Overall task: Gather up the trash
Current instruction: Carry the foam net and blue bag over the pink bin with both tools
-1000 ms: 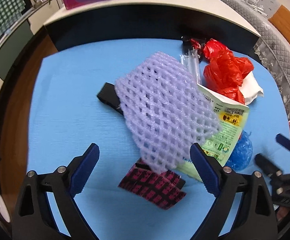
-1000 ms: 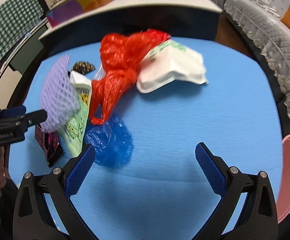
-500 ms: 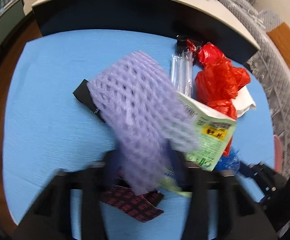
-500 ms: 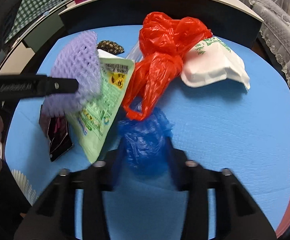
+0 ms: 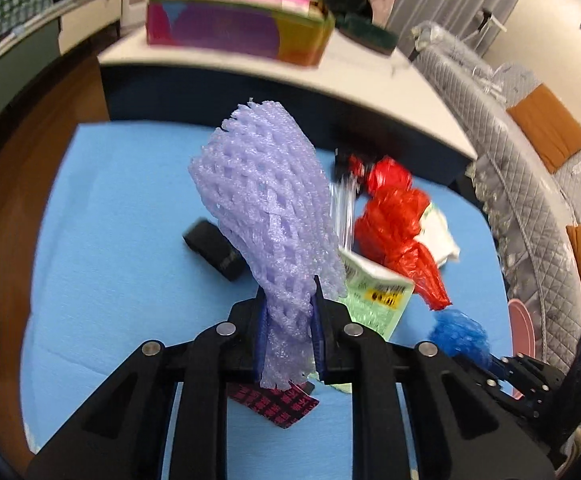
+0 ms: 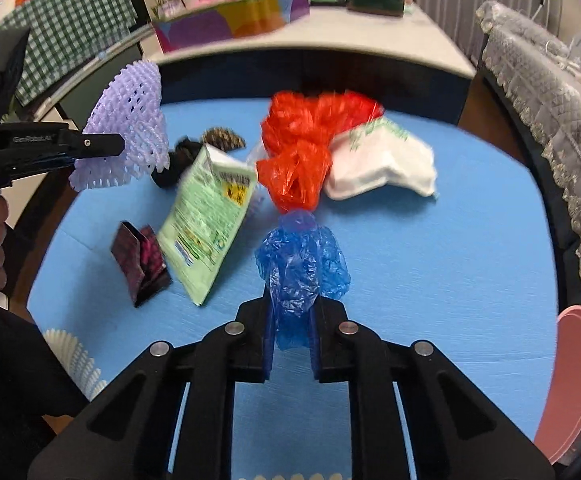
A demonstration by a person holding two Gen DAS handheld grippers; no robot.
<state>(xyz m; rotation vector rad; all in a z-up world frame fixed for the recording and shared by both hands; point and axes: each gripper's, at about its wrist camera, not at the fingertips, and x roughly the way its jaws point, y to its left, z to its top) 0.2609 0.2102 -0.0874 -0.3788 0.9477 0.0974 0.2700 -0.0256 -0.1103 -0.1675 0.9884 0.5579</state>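
Both grippers pinching trash, lifted off the blue mat [image 6: 430, 264].
My left gripper [image 5: 289, 328] jaws closing on purple foam net [image 5: 266, 208]; right gripper [image 6: 290, 336] clamps blue plastic bag [image 6: 300, 264]. Red bag [image 6: 302, 148], green packet [image 6: 206, 220] lie mid-mat.

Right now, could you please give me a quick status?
Left tool closing on purple foam net. Right tool shut on blue bag. Red bag remains.
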